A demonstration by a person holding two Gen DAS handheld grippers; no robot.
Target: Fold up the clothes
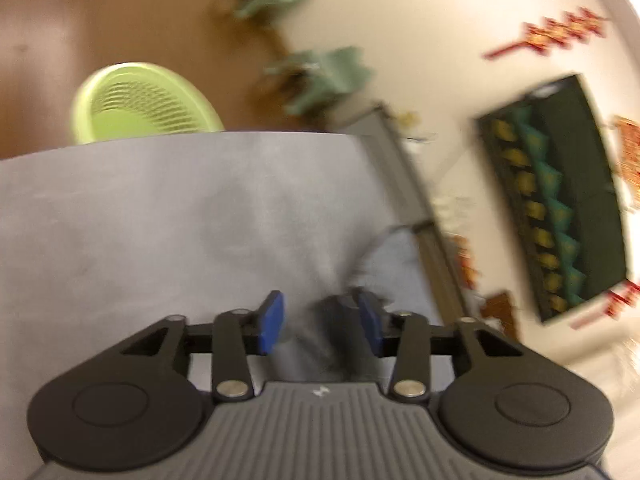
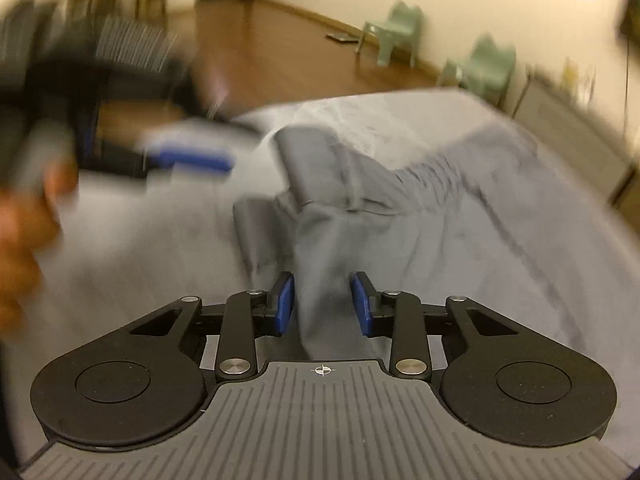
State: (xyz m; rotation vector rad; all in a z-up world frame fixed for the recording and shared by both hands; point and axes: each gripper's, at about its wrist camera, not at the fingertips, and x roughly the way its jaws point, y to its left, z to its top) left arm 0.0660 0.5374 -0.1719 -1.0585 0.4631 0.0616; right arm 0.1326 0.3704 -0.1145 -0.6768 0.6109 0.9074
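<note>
A light green mesh basket [image 1: 144,104] stands on the brown floor [image 1: 100,20] beyond the far edge of the counter [image 1: 120,208]; from the left wrist view its inside looks bare, though blur hides the bottom.

The counter is covered in pale grey, and the grey garment [image 2: 332,184] lies crumpled on it, bunched into a raised ridge towards the middle with a flatter part spreading to the right.

The right tool [image 2: 322,304] points down at the counter, its blue pads [image 2: 285,302] part-way apart with a fold of the garment rising between them. The left pad lies against the cloth; the right pad shows a gap, so the cloth is not pinched.

The left tool [image 1: 318,322] points slightly downward across the counter. Its jaws stand at a middling width, with a dark, blurred bit of the garment next to the right pad [image 1: 370,324]; I cannot tell whether it touches. In the right wrist view the left tool [image 2: 188,156] shows as a blurred shape at far left above the counter, held by a hand [image 2: 24,232].

Two pale green chairs [image 2: 400,28] stand by the far wall.
</note>
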